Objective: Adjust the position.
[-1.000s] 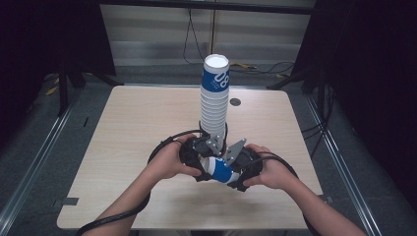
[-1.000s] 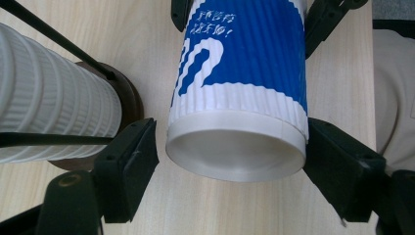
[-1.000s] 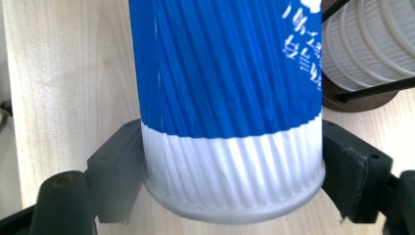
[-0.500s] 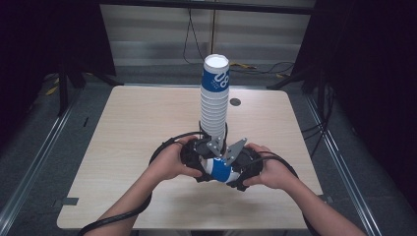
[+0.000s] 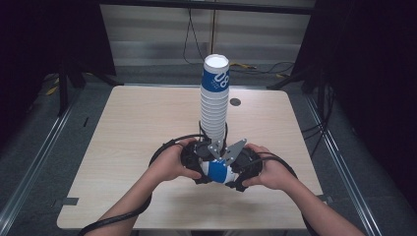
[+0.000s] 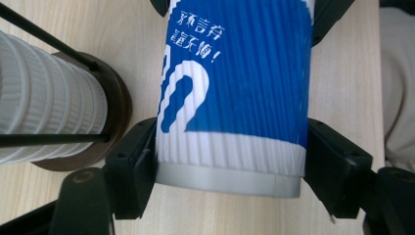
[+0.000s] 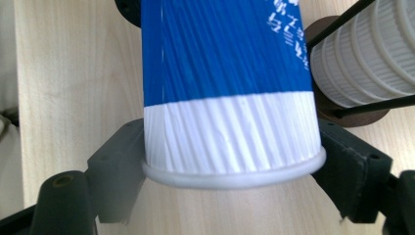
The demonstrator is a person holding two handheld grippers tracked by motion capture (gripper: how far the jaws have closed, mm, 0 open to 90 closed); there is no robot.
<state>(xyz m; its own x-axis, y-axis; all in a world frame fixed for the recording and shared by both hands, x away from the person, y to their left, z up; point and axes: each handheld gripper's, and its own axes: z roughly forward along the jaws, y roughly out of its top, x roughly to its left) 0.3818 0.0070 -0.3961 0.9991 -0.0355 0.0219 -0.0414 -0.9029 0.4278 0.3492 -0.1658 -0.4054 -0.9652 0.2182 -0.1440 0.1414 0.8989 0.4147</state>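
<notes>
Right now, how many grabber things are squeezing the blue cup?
2. The left gripper clamps the blue cup at its base end; the right gripper clamps its rim end. The cup lies sideways beside the cup stack.

A blue-and-white ribbed paper cup (image 7: 230, 98) is seen lying lengthwise over the wooden table (image 7: 73, 73), its rolled rim toward 6 o'clock. The cup is clamped near the rim by the right gripper (image 7: 230, 171), one black jaw pressed on each side. White print is noted on the blue band at 1 o'clock. A stack of white ribbed cups (image 7: 367, 54) on a dark round base (image 7: 352, 115), crossed by thin black rods, is observed at 2 o'clock.
</notes>
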